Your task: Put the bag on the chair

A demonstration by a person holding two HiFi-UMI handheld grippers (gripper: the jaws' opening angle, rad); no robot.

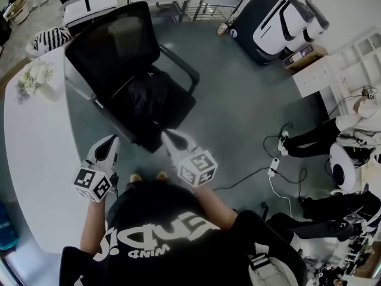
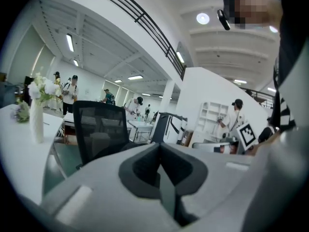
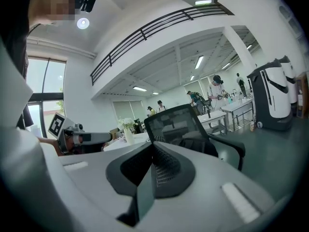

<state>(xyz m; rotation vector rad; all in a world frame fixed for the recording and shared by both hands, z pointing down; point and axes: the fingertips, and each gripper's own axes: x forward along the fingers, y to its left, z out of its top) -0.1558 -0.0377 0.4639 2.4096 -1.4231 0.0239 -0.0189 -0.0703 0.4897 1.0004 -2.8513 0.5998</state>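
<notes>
Jaws on both grippers are pressed together with nothing between them: the left gripper (image 2: 161,178) and the right gripper (image 3: 148,174) each show only their own dark pads meeting. Seen from the head view, I hold both close to my body, pointing toward a black mesh-backed office chair (image 1: 113,46) just ahead, and touching nothing.

On the chair's seat lies a crumpled, glossy black bag (image 1: 149,97). It is hard to separate from the dark upholstery, but it rests wholly on the seat between the armrests. I judge the placing step done. What remains is little, perhaps a check that the bag sits stable, with both grippers kept clear of it.

To my left runs a curved white bench (image 1: 36,159), with a vase of white flowers (image 1: 33,79) at its far end beside the chair. To the right the grey floor (image 1: 238,112) carries loose cables (image 1: 274,174), well apart from the chair. A large black and white machine (image 1: 277,19) stands farther off. Seated people (image 1: 333,137) are at the right edge. Nothing stands between me and the chair.
</notes>
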